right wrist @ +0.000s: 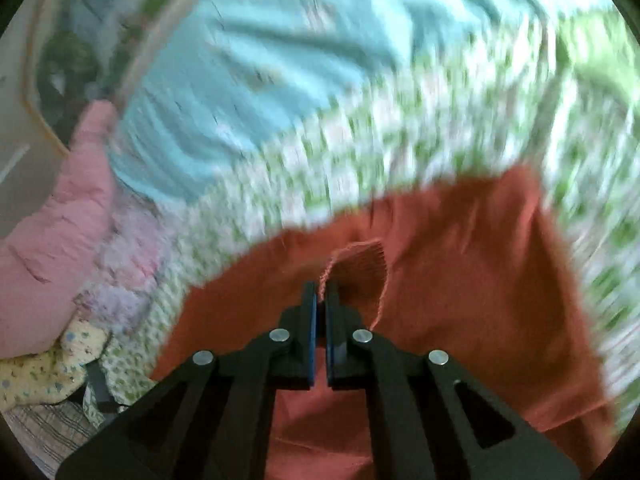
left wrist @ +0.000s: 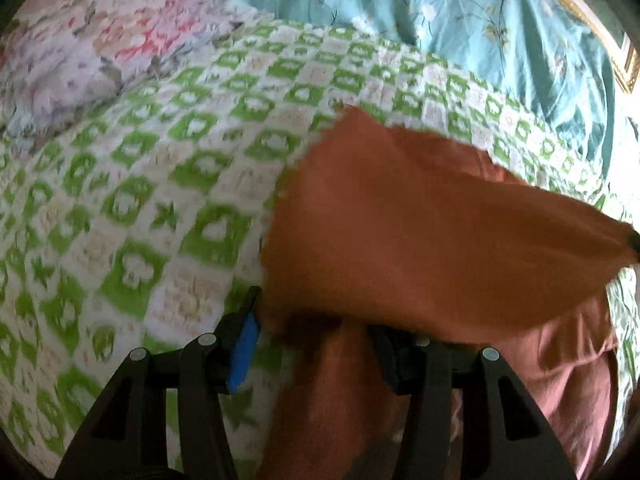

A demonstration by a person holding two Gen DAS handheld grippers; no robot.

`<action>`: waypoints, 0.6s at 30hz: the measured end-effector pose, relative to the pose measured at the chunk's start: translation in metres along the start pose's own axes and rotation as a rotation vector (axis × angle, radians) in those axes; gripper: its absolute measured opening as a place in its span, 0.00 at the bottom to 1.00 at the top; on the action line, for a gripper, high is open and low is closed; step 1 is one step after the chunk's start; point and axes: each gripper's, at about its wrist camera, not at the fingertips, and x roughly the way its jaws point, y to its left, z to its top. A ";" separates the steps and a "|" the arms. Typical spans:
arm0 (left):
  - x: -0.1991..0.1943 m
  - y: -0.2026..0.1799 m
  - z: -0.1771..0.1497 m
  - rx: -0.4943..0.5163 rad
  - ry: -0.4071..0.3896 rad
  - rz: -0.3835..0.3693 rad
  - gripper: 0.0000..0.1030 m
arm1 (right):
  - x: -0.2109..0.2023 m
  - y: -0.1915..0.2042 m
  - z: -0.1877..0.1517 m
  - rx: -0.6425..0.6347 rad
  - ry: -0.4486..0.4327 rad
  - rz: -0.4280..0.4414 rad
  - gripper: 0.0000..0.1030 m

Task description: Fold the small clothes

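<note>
Green-checked quilt [left wrist: 168, 184] bears the rust garment [left wrist: 420, 232], teal sheet [left wrist: 460, 20].

left gripper [left wrist: 316, 320]: your black linkage arms, round silver pivot pins, one blue pad
right gripper [right wrist: 321, 292]: your same black arms, silver pins, blue-lined fingers

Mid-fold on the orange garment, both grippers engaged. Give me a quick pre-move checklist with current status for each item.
1. Right gripper shut on the ribbed hem of the orange garment: ok.
2. Left gripper holding the garment: cannot tell; cloth drapes over the right finger and hides the pinch.
3. Garment lifted off the green-checked quilt: ok.
4. Landing area on the quilt free of other clothes: ok.
5. Right wrist view sharp enough to judge alignment: not ok, heavy blur.
</note>
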 end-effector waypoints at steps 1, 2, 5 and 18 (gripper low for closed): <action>-0.001 0.000 0.004 -0.001 -0.012 0.007 0.51 | -0.015 -0.005 0.006 -0.009 -0.041 -0.029 0.04; 0.000 0.000 0.006 -0.001 -0.015 0.009 0.53 | -0.030 -0.016 0.009 -0.009 -0.076 -0.075 0.04; 0.006 -0.001 0.004 0.011 0.002 0.007 0.53 | -0.043 -0.065 0.009 0.052 -0.069 -0.190 0.04; -0.002 0.019 -0.006 -0.047 -0.005 0.038 0.51 | -0.011 -0.089 -0.025 -0.010 0.066 -0.264 0.04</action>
